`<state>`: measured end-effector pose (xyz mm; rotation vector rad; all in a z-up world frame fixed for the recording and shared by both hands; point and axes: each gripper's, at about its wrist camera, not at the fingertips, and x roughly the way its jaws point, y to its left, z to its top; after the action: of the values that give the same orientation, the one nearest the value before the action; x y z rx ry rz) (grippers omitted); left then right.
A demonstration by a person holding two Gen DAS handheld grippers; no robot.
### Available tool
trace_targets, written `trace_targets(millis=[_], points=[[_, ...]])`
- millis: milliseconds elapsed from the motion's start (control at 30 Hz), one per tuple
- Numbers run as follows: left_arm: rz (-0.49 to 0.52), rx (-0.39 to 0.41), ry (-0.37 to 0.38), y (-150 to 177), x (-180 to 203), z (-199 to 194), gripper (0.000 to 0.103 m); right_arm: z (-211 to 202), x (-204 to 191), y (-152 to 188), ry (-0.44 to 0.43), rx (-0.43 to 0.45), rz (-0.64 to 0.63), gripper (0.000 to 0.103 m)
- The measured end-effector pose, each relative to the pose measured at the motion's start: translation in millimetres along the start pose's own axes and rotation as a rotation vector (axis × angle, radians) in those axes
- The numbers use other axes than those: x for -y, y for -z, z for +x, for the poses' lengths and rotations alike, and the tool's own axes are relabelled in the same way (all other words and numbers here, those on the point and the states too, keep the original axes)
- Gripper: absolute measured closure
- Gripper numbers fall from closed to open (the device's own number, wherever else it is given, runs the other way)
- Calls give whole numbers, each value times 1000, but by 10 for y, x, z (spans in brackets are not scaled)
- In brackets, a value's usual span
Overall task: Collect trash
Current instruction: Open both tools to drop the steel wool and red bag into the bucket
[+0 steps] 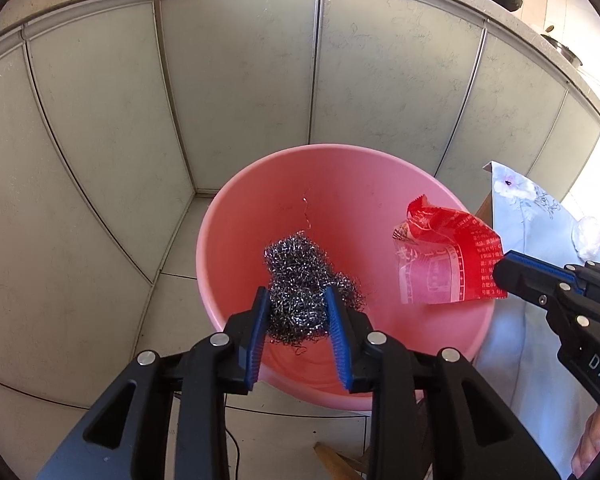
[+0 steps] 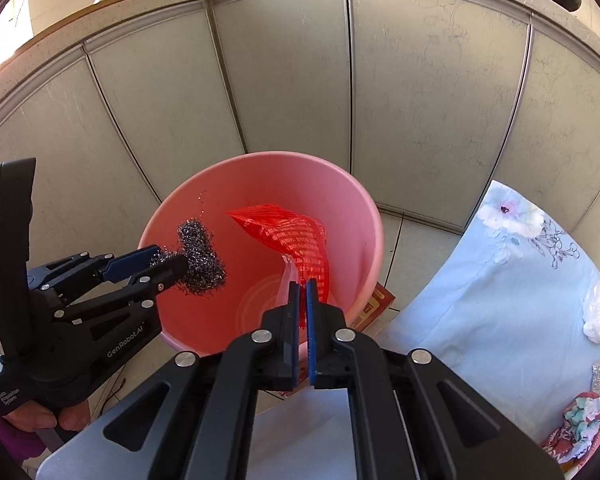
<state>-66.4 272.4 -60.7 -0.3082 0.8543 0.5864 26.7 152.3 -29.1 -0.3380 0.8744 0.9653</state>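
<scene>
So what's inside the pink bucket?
The pink bucket looks empty at its bare bottom. The steel wool and red wrapper hang above it in the grippers, hiding part of the inside.

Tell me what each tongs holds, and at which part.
The left tongs hold the steel wool by its near side. The right tongs pinch the red wrapper at its clear end, above the pink bucket.

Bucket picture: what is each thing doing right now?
Pink bucket: upright on the floor, looks empty inside.
Steel wool: pinched in the left claw, over the bucket.
Red wrapper: crumpled, pinched in the right claw, hanging over the bucket.
Left claw: shut on the steel wool.
Right claw: shut on the red wrapper.
</scene>
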Motion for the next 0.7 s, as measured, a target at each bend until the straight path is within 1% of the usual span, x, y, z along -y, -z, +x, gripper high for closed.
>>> trace_targets(millis=[100,133,200,233,267,300,367,433,700], points=[[4,5,-10,8,-17,-1,69,27,2,15,-17,-13,3,99],[5,0,-13,13,-19,6,66,35,2,12,-18,-14,1,97],[-4,-7,-3,15,-39,15,62,47,19,7,-26,-16,0,81],[-10,-10,1,13,-45,15,59,42,21,10,-30,-14,2,77],[-17,-13,2,9,-60,13,57,37,24,19,-30,-9,3,70],[-22,-14,4,8,-68,12,54,30,25,17,-32,-4,2,67],[-25,-13,7,9,-70,14,53,6,5,26,-30,1,-3,66],[-24,-18,9,8,-70,18,49,3,9,27,-33,2,-6,66],[-17,-6,36,-4,-44,-64,46,-101,51,84,-14,24,8,65]])
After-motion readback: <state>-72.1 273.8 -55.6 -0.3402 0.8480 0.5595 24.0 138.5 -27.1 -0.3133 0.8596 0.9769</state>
